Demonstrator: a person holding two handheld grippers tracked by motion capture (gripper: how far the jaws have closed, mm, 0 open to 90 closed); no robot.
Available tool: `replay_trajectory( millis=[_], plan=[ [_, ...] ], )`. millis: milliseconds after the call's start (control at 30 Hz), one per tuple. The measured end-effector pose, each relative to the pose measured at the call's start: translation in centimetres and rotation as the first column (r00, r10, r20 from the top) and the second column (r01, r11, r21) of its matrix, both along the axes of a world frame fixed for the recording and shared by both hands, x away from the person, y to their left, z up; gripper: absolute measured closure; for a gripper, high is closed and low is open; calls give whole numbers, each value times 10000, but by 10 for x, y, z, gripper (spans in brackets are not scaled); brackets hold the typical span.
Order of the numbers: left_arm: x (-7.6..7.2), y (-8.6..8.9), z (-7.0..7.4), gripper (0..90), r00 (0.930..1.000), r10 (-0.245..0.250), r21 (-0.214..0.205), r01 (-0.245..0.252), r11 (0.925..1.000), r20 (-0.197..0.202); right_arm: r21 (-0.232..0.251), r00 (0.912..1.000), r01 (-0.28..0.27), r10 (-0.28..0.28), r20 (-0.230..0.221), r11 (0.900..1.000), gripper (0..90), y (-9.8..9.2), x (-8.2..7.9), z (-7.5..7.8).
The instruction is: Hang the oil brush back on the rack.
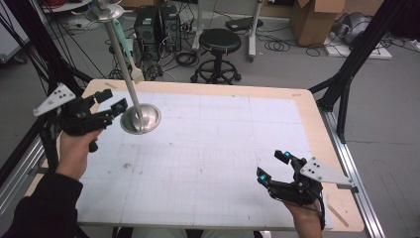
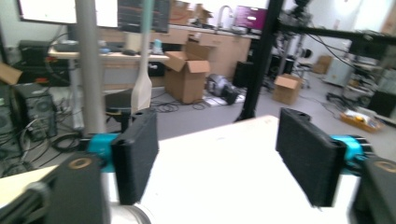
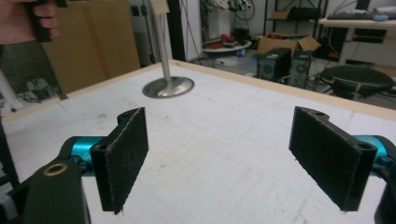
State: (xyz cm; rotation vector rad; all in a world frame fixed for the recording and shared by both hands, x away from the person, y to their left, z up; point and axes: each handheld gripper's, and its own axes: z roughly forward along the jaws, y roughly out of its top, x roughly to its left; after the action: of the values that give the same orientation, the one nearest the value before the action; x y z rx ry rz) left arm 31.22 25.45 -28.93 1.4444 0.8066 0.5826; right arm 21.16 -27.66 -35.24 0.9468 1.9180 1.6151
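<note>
The metal stand (image 1: 134, 106), a round polished base with a slim upright pole, sits at the table's (image 1: 213, 163) far left. The left gripper (image 1: 110, 103) is just beside the base, jaws wide apart with nothing between them. The right gripper (image 1: 273, 166), also open and empty, waits well apart, near right.

Tall stand of brushed silver metal with round, glossy dished base (image 1: 141, 119) and smooth matt pole. White matt surface (image 1: 213, 163), faintly gridded and scuffed, edged in pale wood. Gripper pads (image 3: 122, 156) of black, rough, matt rubber-like material; cyan glossy fittings behind.
</note>
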Motion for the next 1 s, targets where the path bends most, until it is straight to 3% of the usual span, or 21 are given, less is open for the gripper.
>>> replay_trajectory(
  millis=[167,267,367,433,700,1000],
  plan=[
    [-24,-7,-24,152,9975,-695,-148,693,9975,-131,-553,9995,213,-226,-232,9982,174,-2,-4,-10],
    [-37,-11,-38,145,9957,-916,-48,915,9958,-167,-405,9990,102,-119,-427,9991,174,-5,-6,-19],
    [-49,-15,-52,145,9929,-1186,-95,1185,9929,-31,-585,9984,149,-181,-536,9982,174,-8,-7,-24],
    [-54,-19,-61,149,9929,-1191,200,1191,9927,-48,-591,9986,228,-255,-461,9980,174,-9,-9,-25],
    [-69,-26,-88,158,9902,-1370,61,1372,9905,-269,-596,9978,534,-557,-371,9968,174,-12,-12,-26],
    [-73,-25,-100,161,9901,-1369,-47,1368,9906,-305,-629,9974,542,-570,-432,9965,175,-6,-11,-30]
  ],
)
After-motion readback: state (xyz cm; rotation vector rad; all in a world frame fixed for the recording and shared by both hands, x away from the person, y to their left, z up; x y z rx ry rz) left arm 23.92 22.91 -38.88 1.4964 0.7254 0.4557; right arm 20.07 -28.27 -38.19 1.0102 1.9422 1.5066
